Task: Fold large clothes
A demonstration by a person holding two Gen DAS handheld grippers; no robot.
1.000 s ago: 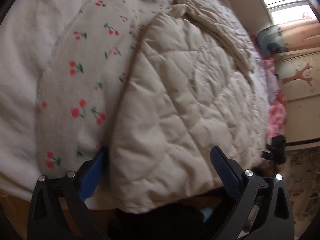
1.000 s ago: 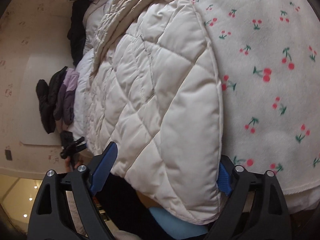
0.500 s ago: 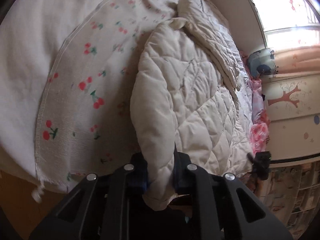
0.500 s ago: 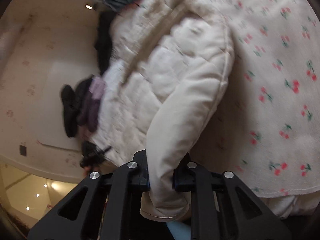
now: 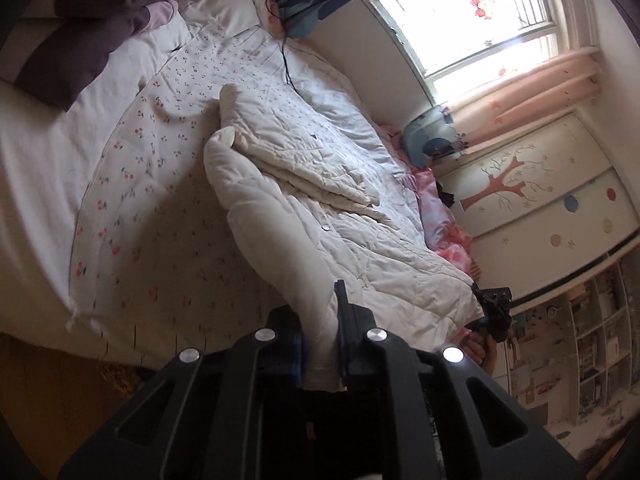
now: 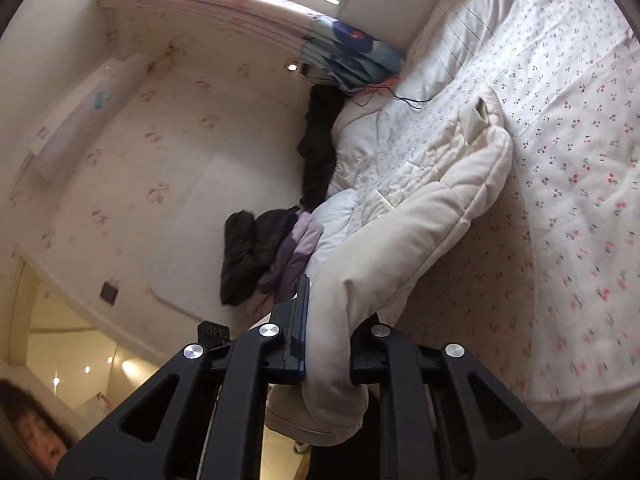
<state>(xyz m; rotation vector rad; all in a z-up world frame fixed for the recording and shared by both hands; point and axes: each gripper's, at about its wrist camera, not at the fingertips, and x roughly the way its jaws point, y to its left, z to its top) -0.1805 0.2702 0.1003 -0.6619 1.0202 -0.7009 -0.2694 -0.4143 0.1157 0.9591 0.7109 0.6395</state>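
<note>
Clamping the near hem of the cream quilted coat (image 5: 304,248), the left gripper (image 5: 320,344) had its jaws pressed tight on a thick fold of padding, having just closed onto it. In the left wrist view, going from left to right, a dark purple garment (image 5: 80,40) lay at the far left corner of the bed, then came bare white bedding, then the cherry-print blanket (image 5: 132,200) spread flat, with its frayed near edge hanging toward the wooden floor. The coat rested on that blanket, running away from the gripper toward a folded-over sleeve, its lifted hem drawn up into the jaws. Further right lay pink floral bedding (image 5: 448,236), and past it a window with peach curtains (image 5: 532,84) and a wardrobe door painted with a tree (image 5: 508,188). The right gripper (image 5: 494,308) showed small at the coat's right corner, with fingers (image 5: 478,348) of the person's hand around its handle.

From the right wrist view, the right gripper (image 6: 326,344) likewise had its jaws just closed, squeezed on the coat (image 6: 420,216) at its hem. Left of it hung a wall air conditioner (image 6: 80,116), then a pile of black and lilac clothes (image 6: 272,252) at the bed's edge, then the coat rising from the blanket (image 6: 568,200).
</note>
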